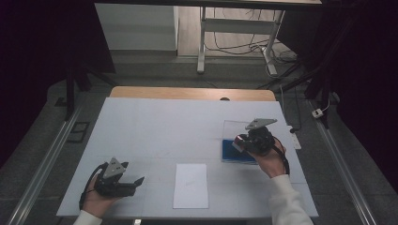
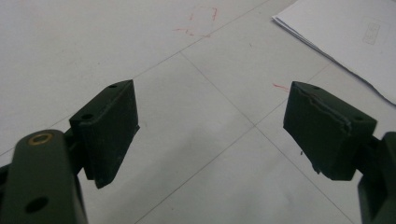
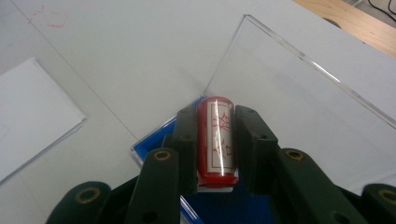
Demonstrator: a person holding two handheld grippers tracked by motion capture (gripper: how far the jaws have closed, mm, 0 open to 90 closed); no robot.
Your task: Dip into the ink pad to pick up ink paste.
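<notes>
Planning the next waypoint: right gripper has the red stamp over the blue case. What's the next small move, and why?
Probably carry the red stamp leftward toward the sheet of paper. The right gripper is shut on it, above the blue case whose clear lid stands open. The paper lies bare in mid-table, and the left gripper rests open beside it.

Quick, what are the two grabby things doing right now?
Left hand-held gripper: open, nothing between its jaws.
Right hand-held gripper: closed on a red cylinder, above the blue box.
</notes>
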